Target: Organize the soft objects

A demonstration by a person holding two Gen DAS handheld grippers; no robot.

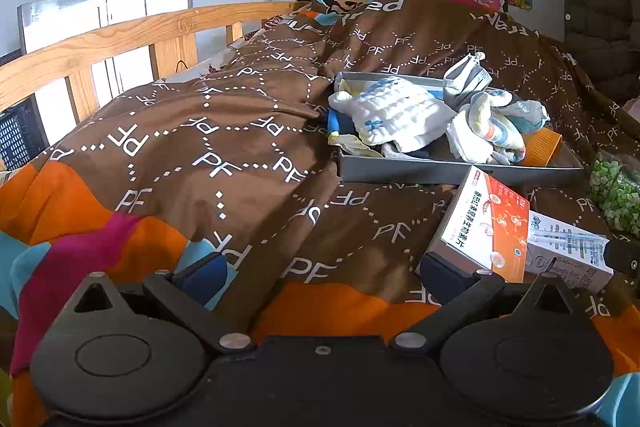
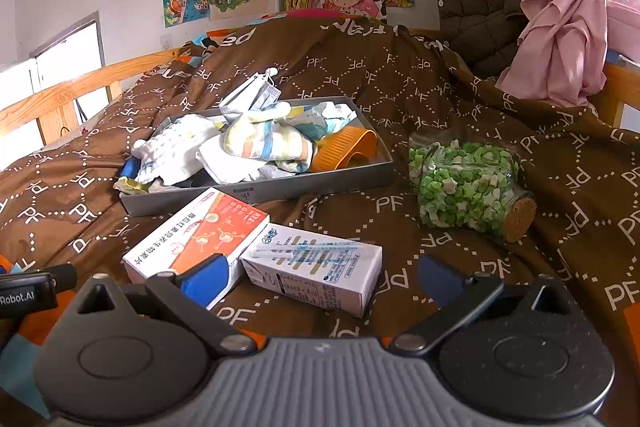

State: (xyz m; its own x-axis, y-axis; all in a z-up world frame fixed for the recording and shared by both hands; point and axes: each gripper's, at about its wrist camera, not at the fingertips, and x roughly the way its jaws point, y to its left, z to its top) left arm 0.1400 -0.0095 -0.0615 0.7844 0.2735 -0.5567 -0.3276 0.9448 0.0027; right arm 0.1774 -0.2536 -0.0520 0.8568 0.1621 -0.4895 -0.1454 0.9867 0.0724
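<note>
A grey tray sits on the brown quilt and holds a pile of soft things: a white cloth, striped socks, a grey packet and an orange cup. The tray also shows in the left wrist view, with the white cloth and socks. My left gripper is open and empty over the quilt, short of the tray. My right gripper is open and empty, above a white carton.
An orange-and-white box lies beside the white carton, in front of the tray. A glass jar of green paper stars lies on its side to the right. A wooden bed rail runs along the left. A pink garment hangs at right.
</note>
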